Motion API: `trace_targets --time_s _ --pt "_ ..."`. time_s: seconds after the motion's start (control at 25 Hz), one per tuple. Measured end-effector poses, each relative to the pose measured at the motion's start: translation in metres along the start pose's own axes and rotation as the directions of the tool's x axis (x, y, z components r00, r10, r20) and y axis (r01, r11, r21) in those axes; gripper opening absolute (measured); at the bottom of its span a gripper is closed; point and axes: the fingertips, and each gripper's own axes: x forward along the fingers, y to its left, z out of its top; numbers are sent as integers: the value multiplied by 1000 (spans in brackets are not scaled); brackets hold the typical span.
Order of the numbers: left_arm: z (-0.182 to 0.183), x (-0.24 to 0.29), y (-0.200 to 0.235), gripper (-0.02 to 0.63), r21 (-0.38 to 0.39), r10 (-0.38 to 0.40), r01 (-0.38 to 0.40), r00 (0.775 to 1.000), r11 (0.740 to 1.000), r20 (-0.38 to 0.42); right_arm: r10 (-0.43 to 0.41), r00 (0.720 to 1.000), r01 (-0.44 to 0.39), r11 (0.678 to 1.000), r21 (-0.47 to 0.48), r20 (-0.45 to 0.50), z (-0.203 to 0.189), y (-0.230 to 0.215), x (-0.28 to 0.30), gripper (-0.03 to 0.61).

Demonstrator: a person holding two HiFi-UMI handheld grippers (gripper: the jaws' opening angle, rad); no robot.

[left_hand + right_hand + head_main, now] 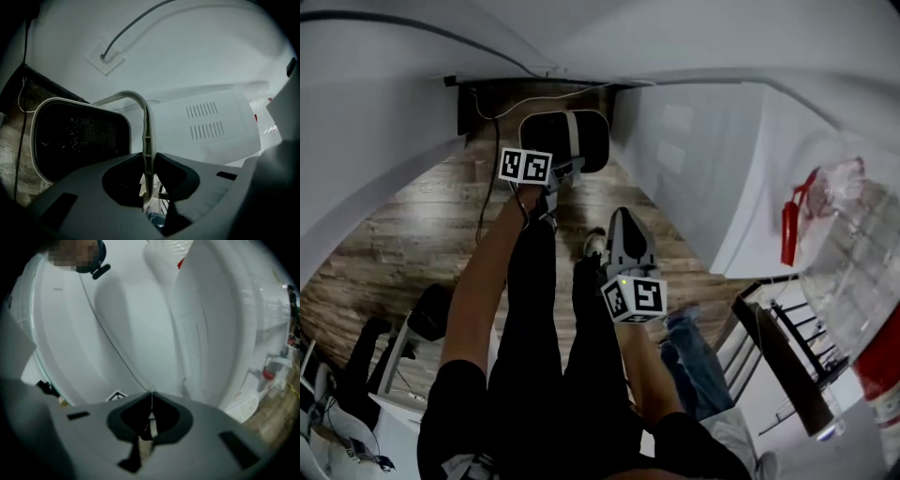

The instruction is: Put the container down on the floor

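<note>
The container (586,141) is a dark, rounded box with a white rim and a pale handle (572,131). In the head view it is low over the wood floor by the far wall, and I cannot tell whether it touches the boards. My left gripper (565,169) is shut on the handle. In the left gripper view the handle (147,131) runs as a thin pale strip between the pads of the left gripper (149,158), with the container (79,140) to the left. My right gripper (621,217) hangs nearer to me, shut and empty, and its tips (151,397) meet.
Wood floor (422,211) runs between white walls. A black cable (487,178) trails down from the wall. A white cabinet (703,159) stands on the right, with a clear bag and a red item (790,230) beyond it. A dark metal frame (778,356) is at lower right and dark gear (427,314) at lower left.
</note>
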Motion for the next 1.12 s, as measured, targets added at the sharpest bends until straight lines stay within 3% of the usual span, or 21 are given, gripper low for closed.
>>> trace_targets --time_s 0.52,0.84,1.12 --pt "1 38 25 100 14 32 -32 999 999 -31 3 999 -3 1000 7 -35 -26 -13 14 34" --pt "-5 57 30 100 78 82 -74 992 994 -97 18 997 -18 1000 3 -74 -45 -9 10 34" --pt "-6 68 43 100 70 92 -85 991 994 -101 1 996 2 999 32 -88 -54 -18 8 34"
